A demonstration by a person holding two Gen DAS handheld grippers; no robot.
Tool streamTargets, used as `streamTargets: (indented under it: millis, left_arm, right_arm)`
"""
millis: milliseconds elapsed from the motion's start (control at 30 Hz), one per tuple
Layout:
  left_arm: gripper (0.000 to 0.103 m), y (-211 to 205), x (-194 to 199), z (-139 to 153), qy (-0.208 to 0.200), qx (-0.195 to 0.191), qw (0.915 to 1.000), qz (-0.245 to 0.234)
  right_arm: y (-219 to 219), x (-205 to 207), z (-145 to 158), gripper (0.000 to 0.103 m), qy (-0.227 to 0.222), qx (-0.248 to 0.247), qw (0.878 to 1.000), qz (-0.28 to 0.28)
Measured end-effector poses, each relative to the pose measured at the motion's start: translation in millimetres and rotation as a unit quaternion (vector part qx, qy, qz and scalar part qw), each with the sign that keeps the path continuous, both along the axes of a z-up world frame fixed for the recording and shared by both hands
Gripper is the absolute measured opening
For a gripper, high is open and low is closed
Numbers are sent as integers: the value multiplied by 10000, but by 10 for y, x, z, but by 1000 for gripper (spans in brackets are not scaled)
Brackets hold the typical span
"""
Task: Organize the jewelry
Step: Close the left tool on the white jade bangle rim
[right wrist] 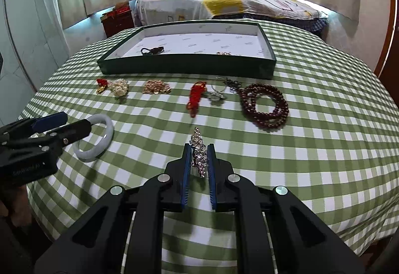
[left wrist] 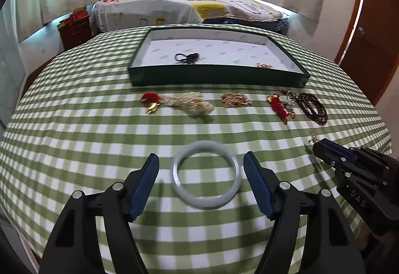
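Clamping a sparkling silver brooch (right wrist: 198,153) between its blue pads, the right gripper (right wrist: 198,149) is hovering over the near part of the green checked tablecloth (right wrist: 311,161). To its left, the left gripper (left wrist: 201,164) is standing spread wide around a pale jade bangle (left wrist: 206,175) (pads clear of it on both sides), which is lying flat on the cloth. Farther off, a dark red bead necklace (right wrist: 265,105), gold chains (right wrist: 155,87) and red cord pieces (right wrist: 195,95) are sitting in a row before the green tray (right wrist: 187,65).

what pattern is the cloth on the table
Green-and-white checked tablecloth, clearest in the right wrist view.
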State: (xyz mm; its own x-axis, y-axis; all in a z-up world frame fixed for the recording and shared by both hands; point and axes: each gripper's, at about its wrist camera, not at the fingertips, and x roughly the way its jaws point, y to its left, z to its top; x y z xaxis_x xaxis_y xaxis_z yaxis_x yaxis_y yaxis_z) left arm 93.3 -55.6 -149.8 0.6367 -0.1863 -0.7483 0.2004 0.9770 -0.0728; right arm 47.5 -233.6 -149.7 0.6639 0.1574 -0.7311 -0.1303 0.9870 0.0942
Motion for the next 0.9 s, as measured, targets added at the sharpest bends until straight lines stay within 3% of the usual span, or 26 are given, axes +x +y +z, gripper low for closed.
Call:
streamTargets:
  millis: [500, 600, 667, 900]
  left_arm:
    - [75, -72, 88, -210, 195, 17, 9998, -52]
    - [74, -99, 69, -230, 110, 152, 9998, -97]
    - [69, -104, 56, -235, 57, 245, 9997, -60]
    - [68, -39, 31, -211, 17, 127, 9999, -12]
  right_arm:
    - [-11, 33, -47, 13, 43, 97, 9999, 0]
    - [7, 34, -49, 13, 42, 82, 10000, 14]
    - [13, 31, -51, 13, 41, 77, 10000, 17]
    - [24, 21, -37, 13, -4, 72, 10000, 37]
